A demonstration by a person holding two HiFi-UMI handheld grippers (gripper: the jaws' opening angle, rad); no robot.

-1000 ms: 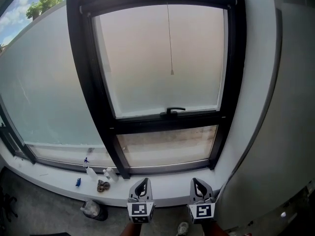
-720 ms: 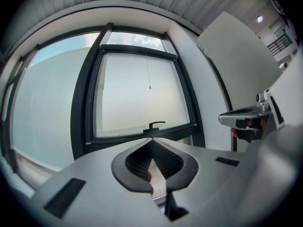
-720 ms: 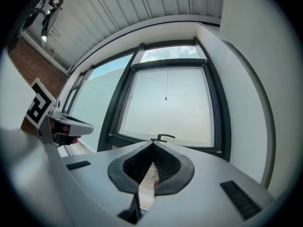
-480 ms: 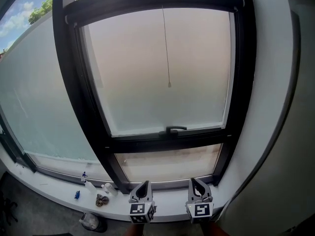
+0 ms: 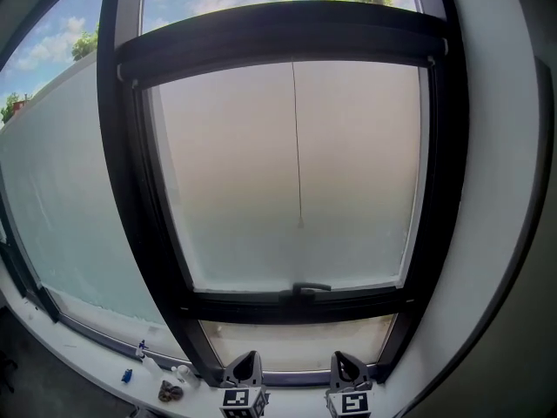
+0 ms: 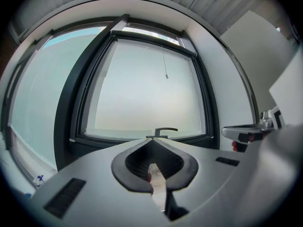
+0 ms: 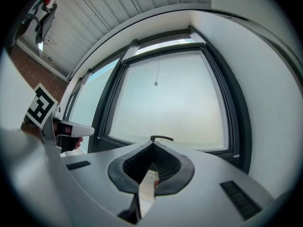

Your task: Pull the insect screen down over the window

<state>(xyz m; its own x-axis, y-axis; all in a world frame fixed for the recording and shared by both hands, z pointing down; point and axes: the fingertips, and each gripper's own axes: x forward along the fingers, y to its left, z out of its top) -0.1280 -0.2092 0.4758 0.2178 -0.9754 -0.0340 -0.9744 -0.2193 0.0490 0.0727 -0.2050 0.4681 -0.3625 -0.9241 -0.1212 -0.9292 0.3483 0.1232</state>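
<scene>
— What is seen nearest?
— The left gripper (image 5: pixel 244 366) and right gripper (image 5: pixel 345 364) are held side by side, low before the sill (image 5: pixel 104 355). Both pairs of jaws are pressed together, with nothing clamped.
— And past them?
— Small bottles (image 5: pixel 178 374) are set on the sill at the left. A handle (image 5: pixel 305 288) is mounted on the sash's bottom rail.
— Where is the insect screen?
— The mesh itself is hidden. Its dark housing (image 5: pixel 278 37) is stretched across the window's top, and the pull cord (image 5: pixel 297 146) is hung down the frosted pane (image 5: pixel 235 190), its end above the handle, well apart from both grippers.
</scene>
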